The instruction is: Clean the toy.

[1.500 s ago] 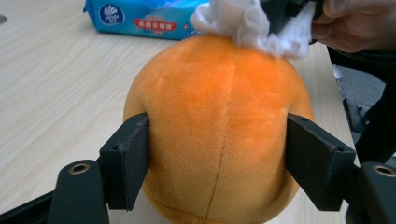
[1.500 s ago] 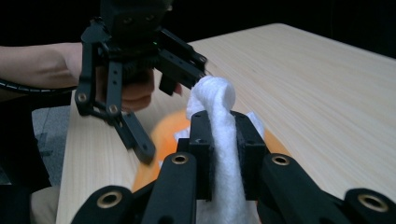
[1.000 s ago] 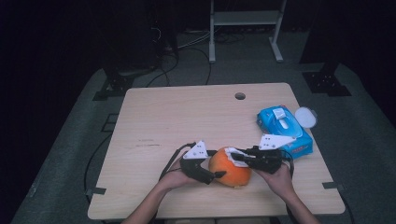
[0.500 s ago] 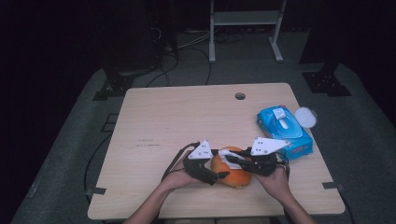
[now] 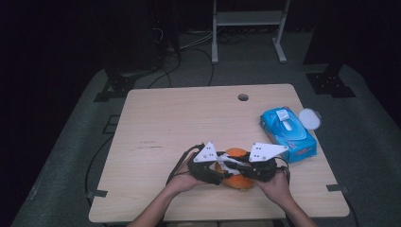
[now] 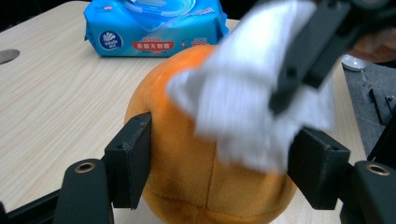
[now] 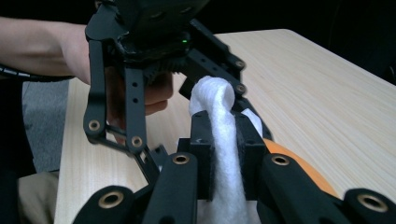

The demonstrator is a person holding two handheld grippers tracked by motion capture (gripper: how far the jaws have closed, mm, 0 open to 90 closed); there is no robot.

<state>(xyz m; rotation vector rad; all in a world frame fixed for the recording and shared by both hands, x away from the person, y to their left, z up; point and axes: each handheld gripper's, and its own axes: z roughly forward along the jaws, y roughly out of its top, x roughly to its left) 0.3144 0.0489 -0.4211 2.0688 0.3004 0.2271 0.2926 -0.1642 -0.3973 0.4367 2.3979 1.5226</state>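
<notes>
Both grippers slid closer over the orange ball (image 6: 205, 172). Left gripper (image 6: 219, 168) has just been closing, jaws on the ball's 9 and 3 o'clock sides. Right gripper (image 7: 226, 154) pinches the white wipe (image 7: 219, 121).

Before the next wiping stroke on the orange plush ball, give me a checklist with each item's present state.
1. Right gripper clamps the white wipe: ok.
2. Left gripper brackets the orange plush ball, its jaws just closing: ok.
3. Left pads pressing firmly: cannot tell.
4. Wipe lies on the ball: ok.
5. Blue wipes pack stands apart from the ball: ok.
6. Ball rests on the table: ok.
</notes>
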